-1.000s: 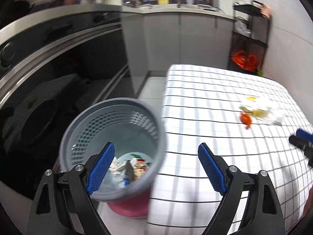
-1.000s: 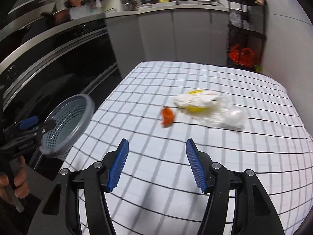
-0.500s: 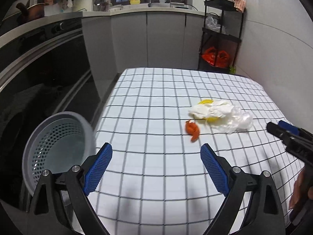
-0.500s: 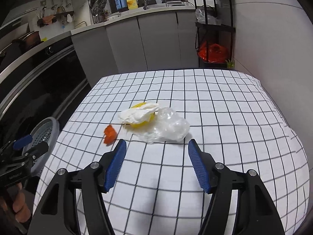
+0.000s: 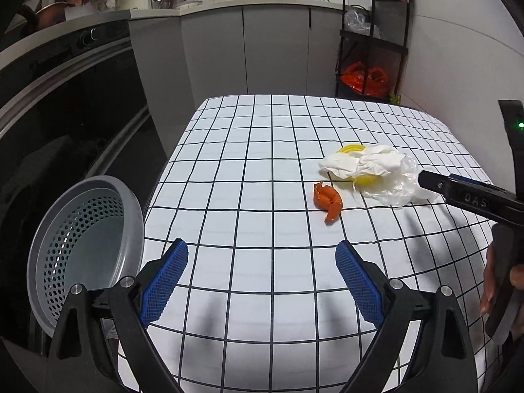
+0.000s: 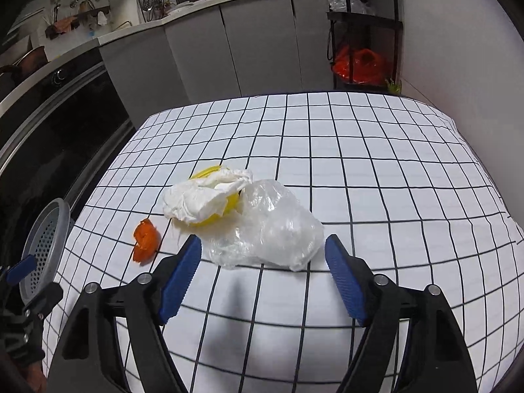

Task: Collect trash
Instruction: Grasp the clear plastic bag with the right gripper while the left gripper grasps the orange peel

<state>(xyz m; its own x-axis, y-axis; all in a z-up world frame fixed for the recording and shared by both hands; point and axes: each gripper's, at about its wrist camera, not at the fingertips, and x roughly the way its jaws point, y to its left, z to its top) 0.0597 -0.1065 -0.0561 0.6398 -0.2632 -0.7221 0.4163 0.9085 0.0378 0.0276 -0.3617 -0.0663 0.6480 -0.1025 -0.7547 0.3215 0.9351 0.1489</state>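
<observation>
From the left wrist, the left gripper (image 5: 262, 281) hangs over the near edge of the checked tablecloth (image 5: 262, 137), jaws spread wide with nothing between them. The grey perforated bin (image 5: 82, 249) sits just off the table's left side. An orange scrap (image 5: 328, 200) lies ahead, and beyond it a white tissue (image 5: 360, 163) on something yellow, touching a clear plastic bag (image 5: 398, 185). The right gripper's tip (image 5: 435, 181) reaches the bag from the right.

From the right wrist, the right gripper (image 6: 262, 268) is opening, its 2 blue pads flanking the plastic bag's near edge but apparently not pressing on it. This looks like the approach to the next pickup: the move calls for easing forward, then closing on the crumpled plastic before carrying it left to the bin.

Behind the table stand grey cabinets (image 6: 255, 42), a dark oven front (image 6: 49, 114) and a black shelf rack (image 6: 363, 23) holding red bags.
</observation>
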